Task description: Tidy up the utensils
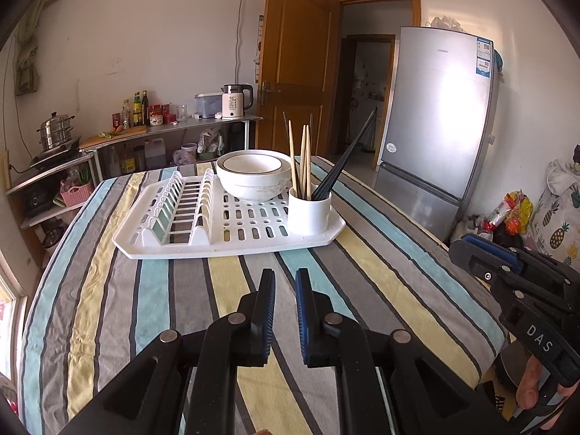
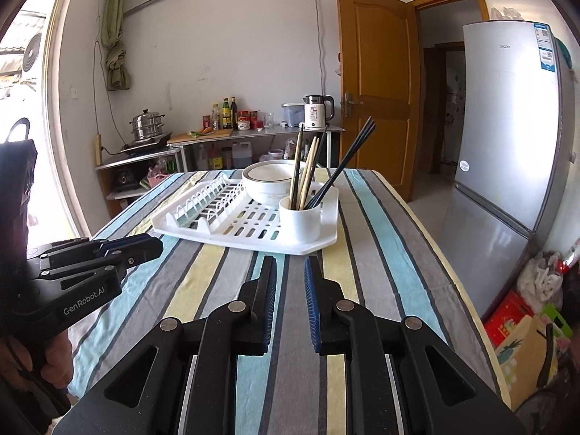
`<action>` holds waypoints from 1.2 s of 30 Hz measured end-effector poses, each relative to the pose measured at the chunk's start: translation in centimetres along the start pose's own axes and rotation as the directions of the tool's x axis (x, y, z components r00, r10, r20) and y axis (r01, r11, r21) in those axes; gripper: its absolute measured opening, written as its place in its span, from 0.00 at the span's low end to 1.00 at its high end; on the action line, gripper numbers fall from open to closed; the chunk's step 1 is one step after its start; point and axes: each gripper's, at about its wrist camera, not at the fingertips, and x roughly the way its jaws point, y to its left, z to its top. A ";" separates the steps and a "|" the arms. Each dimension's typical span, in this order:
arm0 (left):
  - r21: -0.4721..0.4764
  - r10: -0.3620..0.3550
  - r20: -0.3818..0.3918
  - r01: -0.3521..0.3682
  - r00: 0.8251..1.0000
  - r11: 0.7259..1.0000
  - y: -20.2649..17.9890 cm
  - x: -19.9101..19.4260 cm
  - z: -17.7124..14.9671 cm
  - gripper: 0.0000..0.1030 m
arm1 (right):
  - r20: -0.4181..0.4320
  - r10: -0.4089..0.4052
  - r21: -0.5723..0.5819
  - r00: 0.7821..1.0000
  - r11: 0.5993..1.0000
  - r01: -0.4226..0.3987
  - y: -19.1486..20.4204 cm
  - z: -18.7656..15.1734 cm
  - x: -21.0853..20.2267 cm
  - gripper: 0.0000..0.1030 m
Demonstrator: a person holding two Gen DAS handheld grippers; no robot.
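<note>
A white drying rack [image 1: 253,243] [image 2: 217,233] lies on the striped tablecloth. On it stand stacked white bowls [image 1: 253,175] [image 2: 270,183] and a white cup [image 1: 310,212] [image 2: 300,223]. The cup holds wooden chopsticks [image 1: 304,159] [image 2: 310,170] and black chopsticks [image 1: 348,156] [image 2: 344,161]. My left gripper [image 1: 284,279] is open and empty above the cloth, short of the rack; it also shows in the right wrist view [image 2: 145,248]. My right gripper [image 2: 290,268] is open and empty, to the right of the left one; it also shows in the left wrist view [image 1: 464,250].
The table [image 1: 145,308] has a striped cloth. A silver fridge [image 1: 435,116] stands to the right. A brown door [image 1: 293,65] is open behind. Steel shelves [image 1: 174,130] at the back left carry a kettle, bottles and a steamer pot. Bags lie on the floor at right.
</note>
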 end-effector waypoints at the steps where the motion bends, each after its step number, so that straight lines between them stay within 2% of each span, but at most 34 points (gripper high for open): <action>1: 0.000 0.001 0.001 -0.001 1.000 1.000 -0.1 -0.4 -0.3 0.10 | -0.001 -0.001 0.002 1.000 1.000 0.001 0.1 -0.3 -0.3 0.16; 11: -0.012 0.002 -0.032 -0.002 0.999 1.000 -0.5 -1.6 -2.7 0.10 | -0.003 0.002 0.003 1.000 1.000 -0.002 0.8 -2.0 -1.8 0.16; 36: -0.018 0.017 -0.055 -0.018 0.998 1.000 -0.1 -0.6 -3.1 0.10 | -0.023 0.003 0.012 1.000 1.000 -0.003 0.7 -2.4 -1.0 0.16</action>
